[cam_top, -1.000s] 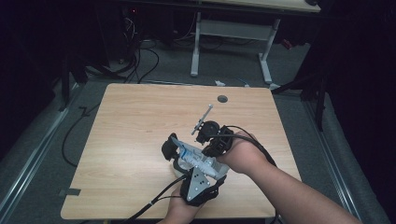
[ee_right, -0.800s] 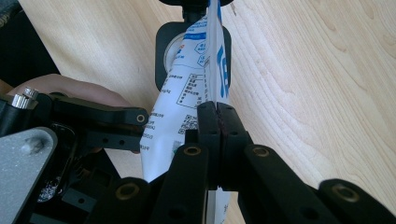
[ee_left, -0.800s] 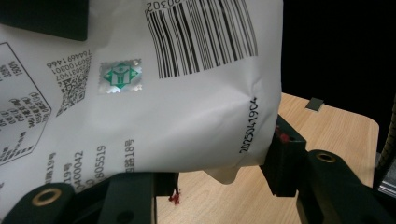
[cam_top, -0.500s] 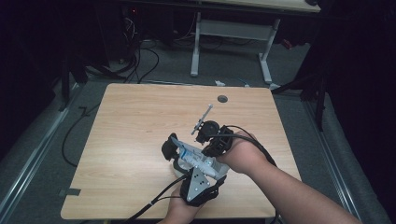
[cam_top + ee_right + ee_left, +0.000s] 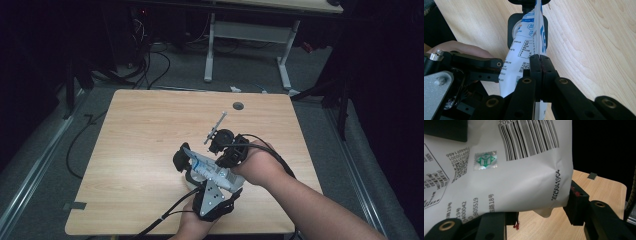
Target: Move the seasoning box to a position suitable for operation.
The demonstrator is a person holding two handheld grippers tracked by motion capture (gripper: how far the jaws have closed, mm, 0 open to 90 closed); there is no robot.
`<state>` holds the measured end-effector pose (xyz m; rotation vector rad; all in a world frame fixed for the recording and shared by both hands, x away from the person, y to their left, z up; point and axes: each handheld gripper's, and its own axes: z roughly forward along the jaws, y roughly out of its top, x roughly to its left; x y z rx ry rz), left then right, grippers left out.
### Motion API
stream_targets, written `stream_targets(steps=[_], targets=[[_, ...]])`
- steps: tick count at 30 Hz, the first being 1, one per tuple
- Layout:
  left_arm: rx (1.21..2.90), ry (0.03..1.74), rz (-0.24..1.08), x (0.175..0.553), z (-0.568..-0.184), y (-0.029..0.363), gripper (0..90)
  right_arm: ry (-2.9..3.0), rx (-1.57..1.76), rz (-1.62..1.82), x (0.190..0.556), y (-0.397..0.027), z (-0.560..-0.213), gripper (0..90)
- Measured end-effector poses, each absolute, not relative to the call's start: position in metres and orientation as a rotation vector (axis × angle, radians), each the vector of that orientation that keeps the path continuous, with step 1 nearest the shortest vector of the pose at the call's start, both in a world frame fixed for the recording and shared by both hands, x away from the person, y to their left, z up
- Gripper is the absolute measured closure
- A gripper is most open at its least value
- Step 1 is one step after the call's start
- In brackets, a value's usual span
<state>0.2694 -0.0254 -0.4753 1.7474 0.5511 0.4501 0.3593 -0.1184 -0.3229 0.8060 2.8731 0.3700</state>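
While both grippers' fingers pinch pouch, table below.

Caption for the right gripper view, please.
Right gripper pinches shut on the seam of a white printed plastic pouch above the light wooden table.

A light wooden bench is standing on grey floor, a small round hole showing near its far edge. Black cables are lying on the floor beyond it, beside a white-legged desk frame.
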Motion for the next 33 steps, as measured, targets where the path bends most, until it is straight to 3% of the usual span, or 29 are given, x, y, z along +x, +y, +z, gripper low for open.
stream_targets(steps=[33], targets=[[1.740,0.560,0.444,0.2708,-0.4732,-0.0275,53.5,2.871,0.800,0.370,0.3618,-0.1191,-0.3224,90.0]])
